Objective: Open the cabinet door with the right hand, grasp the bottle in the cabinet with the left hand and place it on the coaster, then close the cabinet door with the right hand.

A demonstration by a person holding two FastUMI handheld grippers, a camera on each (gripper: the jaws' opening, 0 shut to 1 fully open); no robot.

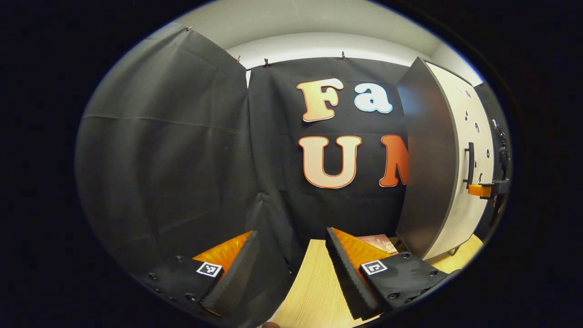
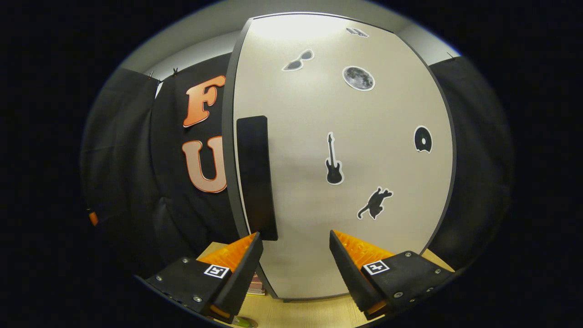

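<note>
before the closed cabinet door (image 2: 346, 182), the right claw (image 2: 294, 255) hangs with its jaws spread wide and nothing between them, facing the pale front panel. the dark vertical handle (image 2: 256, 177) stands on the door's left side, its lower end just above the claw's left finger (image 2: 243, 264); whether they touch cannot be told. stickers dot the panel: sunglasses, a moon, a guitar (image 2: 334, 160), a cat and a disc. a stack of books (image 2: 257, 284) shows low beside the cabinet's left edge, on the wooden tabletop (image 2: 309, 314).

from the left gripper view, the left claw (image 1: 291, 255) is likewise released, jaws apart and empty, held over the tabletop (image 1: 309, 282) and pointing at the black cloth wall. the cabinet (image 1: 428, 173) stands to its right, its dark side panel turned toward the camera and the door (image 1: 473, 150) with its handle (image 1: 470, 164) seen edge-on and shut. the right claw (image 1: 485, 190) appears far off just beside the lower end of that handle. a reddish book (image 1: 380, 241) lies on the tabletop near the cabinet's foot. the bottle is hidden behind the closed door.
</note>
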